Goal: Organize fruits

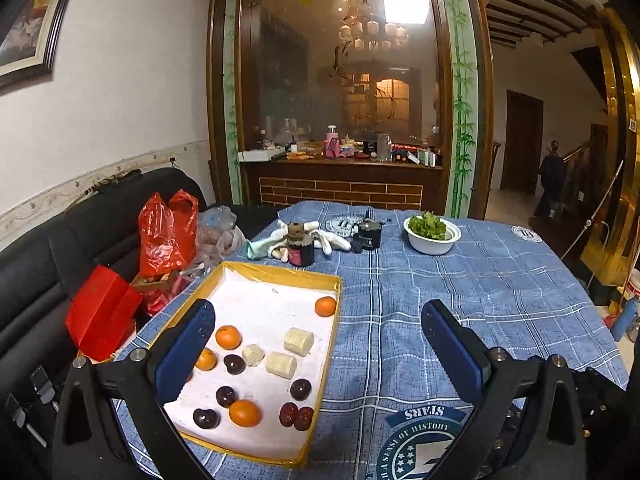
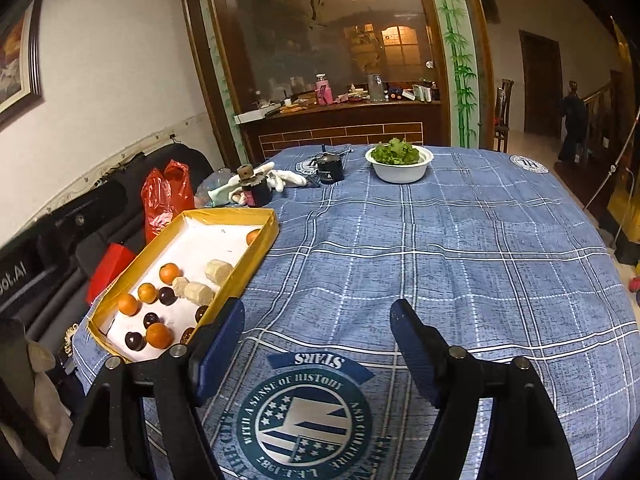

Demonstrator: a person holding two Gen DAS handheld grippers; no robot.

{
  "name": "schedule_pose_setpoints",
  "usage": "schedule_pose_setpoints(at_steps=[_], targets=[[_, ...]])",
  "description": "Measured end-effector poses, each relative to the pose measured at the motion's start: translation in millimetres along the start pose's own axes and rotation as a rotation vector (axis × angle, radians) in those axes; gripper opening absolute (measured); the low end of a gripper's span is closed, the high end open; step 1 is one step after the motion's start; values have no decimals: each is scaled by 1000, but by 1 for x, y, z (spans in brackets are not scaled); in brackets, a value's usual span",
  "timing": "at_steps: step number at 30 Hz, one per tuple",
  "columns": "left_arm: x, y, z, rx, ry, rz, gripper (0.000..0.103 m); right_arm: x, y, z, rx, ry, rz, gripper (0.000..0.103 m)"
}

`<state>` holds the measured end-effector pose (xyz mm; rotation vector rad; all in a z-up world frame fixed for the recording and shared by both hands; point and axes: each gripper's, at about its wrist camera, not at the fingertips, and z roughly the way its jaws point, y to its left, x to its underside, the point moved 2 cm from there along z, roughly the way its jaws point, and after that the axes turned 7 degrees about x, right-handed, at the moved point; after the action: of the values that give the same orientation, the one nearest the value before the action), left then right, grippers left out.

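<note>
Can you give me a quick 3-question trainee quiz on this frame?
1. True or false: both grippers hold nothing.
2. How many oranges lie in the yellow-rimmed tray? A) two B) four C) six
3. What fills the white bowl?

Key: 1. True: left gripper and right gripper stand open over the table. 2. B, counted in the left wrist view. 3. Leafy greens.
</note>
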<state>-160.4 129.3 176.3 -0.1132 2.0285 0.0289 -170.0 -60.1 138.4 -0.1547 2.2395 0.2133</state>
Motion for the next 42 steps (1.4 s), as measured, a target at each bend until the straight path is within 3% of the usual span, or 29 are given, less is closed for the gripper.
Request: schedule_pose_setpoints(at_steps=[12, 21, 42], targets=[[15, 19, 29, 18, 123, -34, 103, 9, 24, 27, 30, 68, -29, 83], [21, 21, 40, 16, 166, -26, 103, 15, 21, 36, 45, 93, -3, 84], [24, 22, 37, 4, 164, -21, 103, 24, 28, 28, 60, 74, -19, 86]])
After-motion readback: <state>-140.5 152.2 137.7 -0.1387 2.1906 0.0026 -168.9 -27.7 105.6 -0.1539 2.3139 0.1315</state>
